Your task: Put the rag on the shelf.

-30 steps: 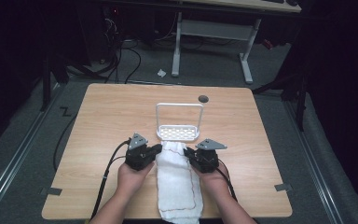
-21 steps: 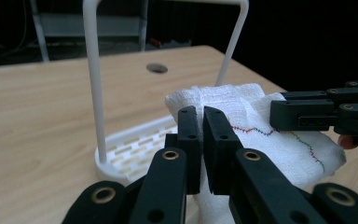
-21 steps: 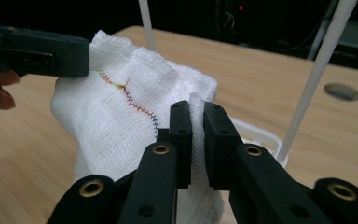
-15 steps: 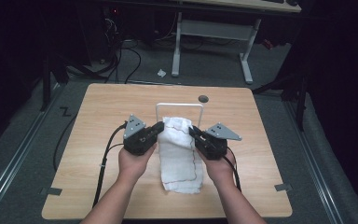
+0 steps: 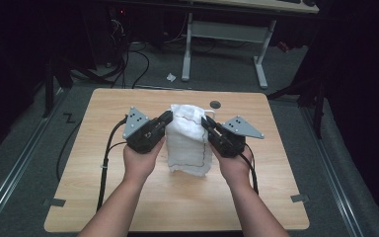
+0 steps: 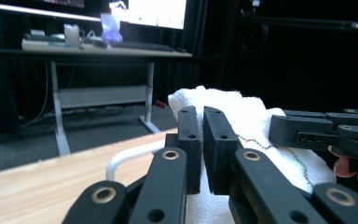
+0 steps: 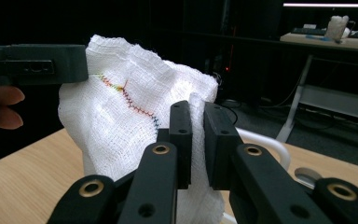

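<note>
A white woven cloth (image 5: 190,138) with a coloured stitched seam hangs lifted above the wooden table (image 5: 103,197). My left gripper (image 5: 168,117) is shut on its upper left corner, and my right gripper (image 5: 205,121) is shut on its upper right corner. In the left gripper view the cloth (image 6: 256,121) bunches behind the closed jaws of my left gripper (image 6: 202,116). In the right gripper view the cloth (image 7: 130,126) drapes between the jaws of my right gripper (image 7: 198,112). The cloth's lower end rests near the table.
A white wire rack (image 7: 270,149) stands behind the cloth, mostly hidden; its rounded bar (image 6: 126,156) peeks out. A dark round grommet (image 5: 215,104) sits near the table's far edge. Beyond the table stands a desk frame (image 5: 227,34) with cables on the floor.
Both grippers have risen and moved away from the person, lifting the cloth's upper end off the table so that it hangs in front of the rack.
</note>
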